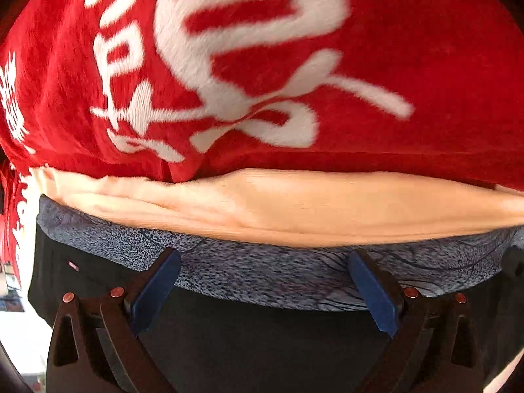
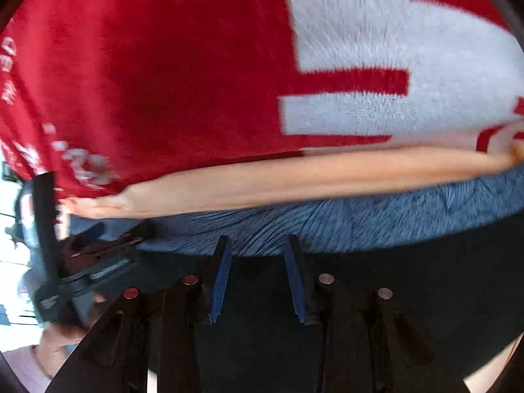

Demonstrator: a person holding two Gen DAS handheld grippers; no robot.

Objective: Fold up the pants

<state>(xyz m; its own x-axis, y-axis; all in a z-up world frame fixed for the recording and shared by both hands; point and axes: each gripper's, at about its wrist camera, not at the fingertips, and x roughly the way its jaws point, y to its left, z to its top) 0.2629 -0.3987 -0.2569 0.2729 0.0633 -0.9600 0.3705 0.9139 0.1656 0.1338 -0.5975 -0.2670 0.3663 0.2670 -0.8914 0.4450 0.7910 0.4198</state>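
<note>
**A:** What's nearest in the left wrist view?

**B:** The left tongs (image 1: 265, 291). They are spread wide, blue pads (image 1: 154, 291) far apart, with nothing clamped between them.

**A:** And the right tongs?

**B:** The right tongs (image 2: 258, 281) are partly open, with a much narrower gap. Dark cloth shows through that gap, and I cannot tell whether the pads (image 2: 221, 281) touch it.

**A:** Where are the pants?

**B:** Just beyond both sets of tongs. The black pants (image 1: 262, 344) fill the lower part of each view, also here (image 2: 425, 262). A small red tag (image 1: 73, 266) sits on them near the left.

**A:** Which way do they point?

**B:** Their top edge faces up in the frame. It is a blue speckled band (image 1: 98, 229) running left to right across both views, seen too at (image 2: 360, 226). The legs drop below the frame, so the long axis seems to run downward from the band, though its full length is hidden. I cannot tell what carries them.

**A:** Beyond the band?

**B:** A strip of bare skin (image 1: 327, 206) touches the band's upper edge. Farthest is a red shirt (image 1: 409, 49) with large white lettering, blurred, covering the whole upper half.
</note>
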